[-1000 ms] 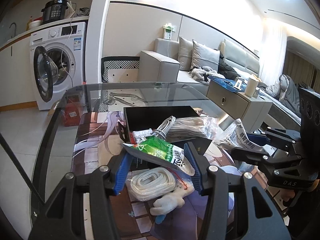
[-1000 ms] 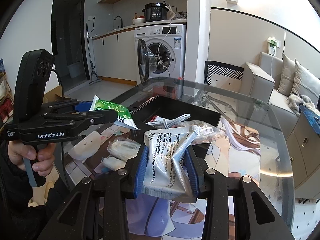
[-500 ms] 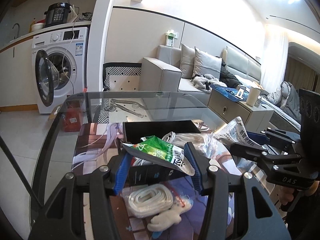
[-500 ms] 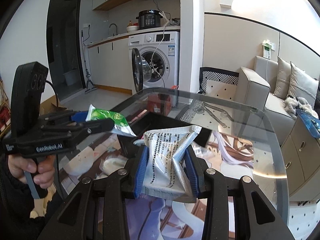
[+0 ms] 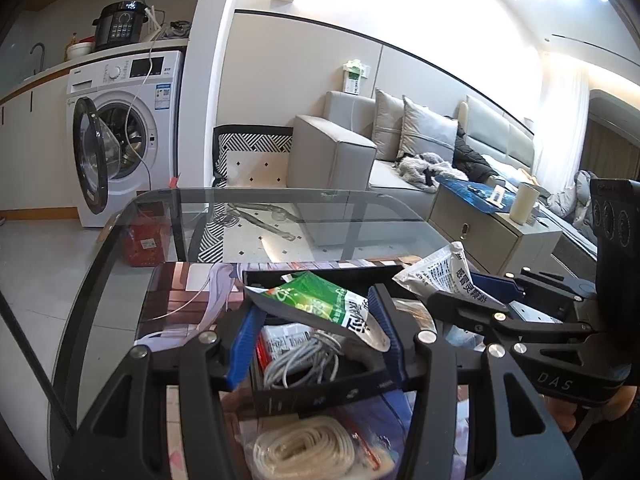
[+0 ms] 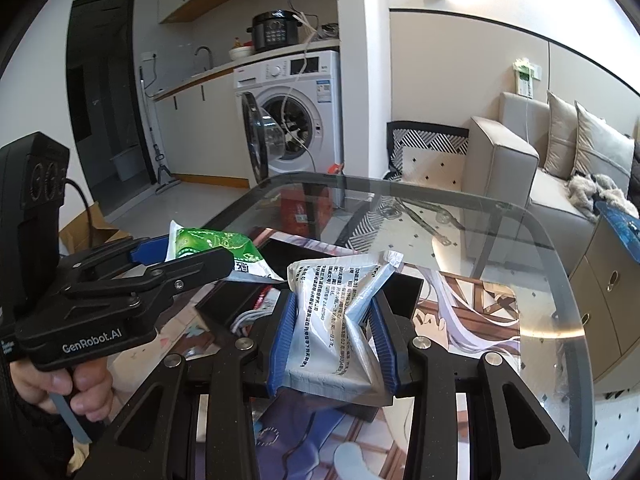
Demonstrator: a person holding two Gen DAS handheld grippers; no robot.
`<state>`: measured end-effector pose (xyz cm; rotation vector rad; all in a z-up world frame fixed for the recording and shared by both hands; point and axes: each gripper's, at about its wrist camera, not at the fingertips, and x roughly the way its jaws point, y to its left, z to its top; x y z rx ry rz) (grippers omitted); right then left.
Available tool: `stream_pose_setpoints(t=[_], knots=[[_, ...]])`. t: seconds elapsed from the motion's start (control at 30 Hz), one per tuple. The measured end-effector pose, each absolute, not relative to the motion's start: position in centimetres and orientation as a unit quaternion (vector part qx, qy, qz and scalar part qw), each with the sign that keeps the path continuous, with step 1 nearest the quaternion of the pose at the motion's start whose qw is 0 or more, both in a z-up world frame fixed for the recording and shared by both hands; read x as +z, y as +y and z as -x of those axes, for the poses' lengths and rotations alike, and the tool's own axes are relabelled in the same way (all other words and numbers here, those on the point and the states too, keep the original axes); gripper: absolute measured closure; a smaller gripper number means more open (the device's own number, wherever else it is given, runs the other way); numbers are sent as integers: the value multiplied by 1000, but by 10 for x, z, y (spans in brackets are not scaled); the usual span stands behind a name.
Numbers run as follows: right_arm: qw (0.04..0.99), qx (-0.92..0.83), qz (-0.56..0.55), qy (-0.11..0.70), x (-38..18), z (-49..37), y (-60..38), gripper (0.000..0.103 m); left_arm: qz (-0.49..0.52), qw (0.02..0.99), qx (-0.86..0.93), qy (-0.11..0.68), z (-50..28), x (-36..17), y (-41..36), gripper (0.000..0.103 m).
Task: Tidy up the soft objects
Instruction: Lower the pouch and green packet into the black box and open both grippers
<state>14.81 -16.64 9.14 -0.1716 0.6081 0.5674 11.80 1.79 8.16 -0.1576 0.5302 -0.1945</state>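
Glass table (image 6: 552,264) w/ black box (image 5: 320,394); washer (image 5: 124,132), sofa (image 5: 344,148) behind.

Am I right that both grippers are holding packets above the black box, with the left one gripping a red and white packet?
Not quite: the left gripper grips a green and white packet, as the left wrist view shows. The right gripper does hold a white printed packet above the black box.

Most of the black box (image 6: 404,286) sits behind the white packet (image 6: 340,320), so its contents are hidden. The cord bundle (image 5: 304,450) gets cut off at the bottom edge, and the packet print's too small to read.
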Motion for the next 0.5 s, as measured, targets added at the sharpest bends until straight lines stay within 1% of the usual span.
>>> stream_pose_setpoints(t=[0.47, 0.5], knots=[[907, 269, 78, 315, 71, -191, -162, 65, 83, 953, -76, 281, -150, 60, 14, 50], [907, 271, 78, 313, 71, -193, -162, 60, 81, 953, -75, 283, -151, 58, 14, 48]])
